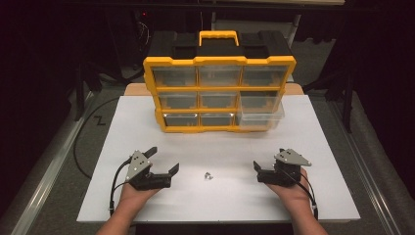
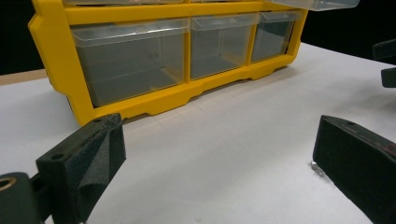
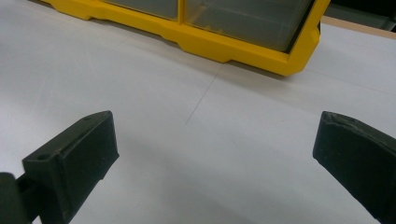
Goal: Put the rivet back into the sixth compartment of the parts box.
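Note:
A yellow organiser (image 1: 219, 61) with clear drawers and a black top stands upright at the back of the white board (image 1: 147, 122). One clear drawer (image 1: 262, 116) at its lower right is pulled partly out. A small metal part (image 1: 208, 175) lies on the board between my two grippers. My left gripper (image 1: 164, 158) is open, with nothing between its jaws, to the left of the part. My right gripper (image 1: 268, 157) is open too and holds nothing, to the right of the part. In the left gripper view, the small metal part (image 2: 318, 168) lies beside the right jaw, and the organiser (image 2: 154, 102) is ahead.
The organiser's base (image 3: 243, 49) crosses the top of the right gripper view, with bare white board in front. The other gripper (image 2: 385, 60) shows at the right edge of the left gripper view. A black cable (image 1: 80, 147) loops off the board's left side.

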Demonstrator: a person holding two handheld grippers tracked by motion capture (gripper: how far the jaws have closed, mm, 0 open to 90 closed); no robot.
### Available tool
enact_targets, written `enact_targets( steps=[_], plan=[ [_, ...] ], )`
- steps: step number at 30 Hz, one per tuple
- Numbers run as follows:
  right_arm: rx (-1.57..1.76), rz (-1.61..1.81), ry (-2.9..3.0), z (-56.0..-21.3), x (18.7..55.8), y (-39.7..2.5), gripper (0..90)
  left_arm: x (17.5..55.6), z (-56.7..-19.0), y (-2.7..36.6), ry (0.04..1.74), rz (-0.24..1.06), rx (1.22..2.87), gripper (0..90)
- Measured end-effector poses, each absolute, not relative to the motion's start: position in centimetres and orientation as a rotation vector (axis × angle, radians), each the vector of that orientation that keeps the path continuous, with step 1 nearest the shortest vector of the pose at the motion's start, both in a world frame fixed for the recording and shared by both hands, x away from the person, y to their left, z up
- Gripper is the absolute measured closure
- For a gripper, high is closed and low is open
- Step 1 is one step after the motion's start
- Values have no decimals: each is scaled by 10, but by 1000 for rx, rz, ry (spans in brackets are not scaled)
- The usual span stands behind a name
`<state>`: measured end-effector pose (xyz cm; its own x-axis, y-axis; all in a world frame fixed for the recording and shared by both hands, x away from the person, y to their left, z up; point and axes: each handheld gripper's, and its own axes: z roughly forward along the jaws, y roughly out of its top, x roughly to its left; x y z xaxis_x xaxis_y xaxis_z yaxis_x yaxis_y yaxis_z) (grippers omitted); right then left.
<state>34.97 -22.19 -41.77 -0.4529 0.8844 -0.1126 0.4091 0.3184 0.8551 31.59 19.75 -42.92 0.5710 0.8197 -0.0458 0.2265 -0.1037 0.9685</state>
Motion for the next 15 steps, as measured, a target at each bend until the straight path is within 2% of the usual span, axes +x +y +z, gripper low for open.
enact_targets(
  steps=[15],
  plan=[
    [1238,893,2154,-412,351,-228,12,311,-429,198,896,642,1652,33]
  ],
)
